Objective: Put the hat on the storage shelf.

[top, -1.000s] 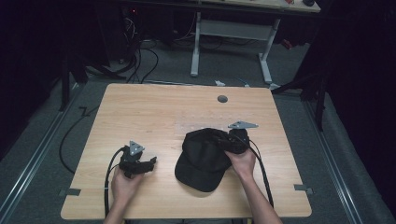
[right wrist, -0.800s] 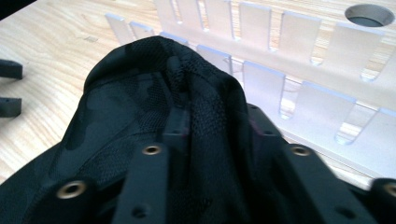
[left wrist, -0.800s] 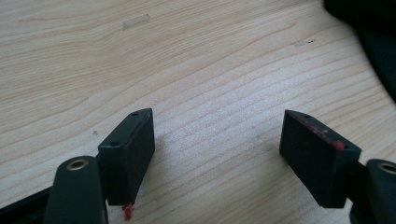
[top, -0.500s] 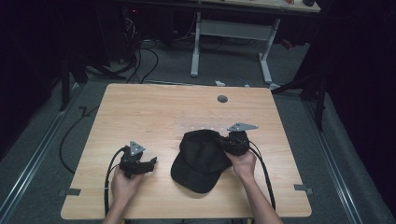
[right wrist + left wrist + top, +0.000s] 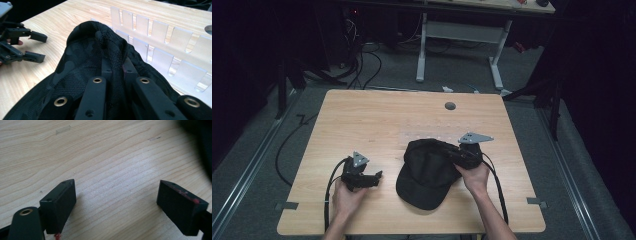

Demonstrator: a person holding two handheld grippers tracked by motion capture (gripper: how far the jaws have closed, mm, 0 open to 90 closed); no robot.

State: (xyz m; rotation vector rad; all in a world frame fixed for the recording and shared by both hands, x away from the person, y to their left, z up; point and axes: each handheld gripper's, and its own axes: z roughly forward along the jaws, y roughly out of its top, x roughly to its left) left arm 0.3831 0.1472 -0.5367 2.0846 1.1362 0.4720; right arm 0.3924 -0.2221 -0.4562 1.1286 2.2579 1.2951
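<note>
Since the earlier frames, the cap (image 5: 428, 172) is sliding a little toward lower left, and the right gripper (image 5: 462, 156) has just been closing, its jaws now pinching a fold of mesh crown between them. Progress, judged: grasp is done; lifting or placing is remaining. Cap is lying on the table (image 5: 377, 120), lower centre of the high view. Left gripper (image 5: 374, 178) is resting at lower left, jaws just opening further, now standing wide over bare wood, holding nothing.

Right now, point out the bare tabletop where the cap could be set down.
Free: the far half of the table, up to the grommet hole. Also bare between the left gripper and the cap. The near right is crowded by the right gripper.
</note>
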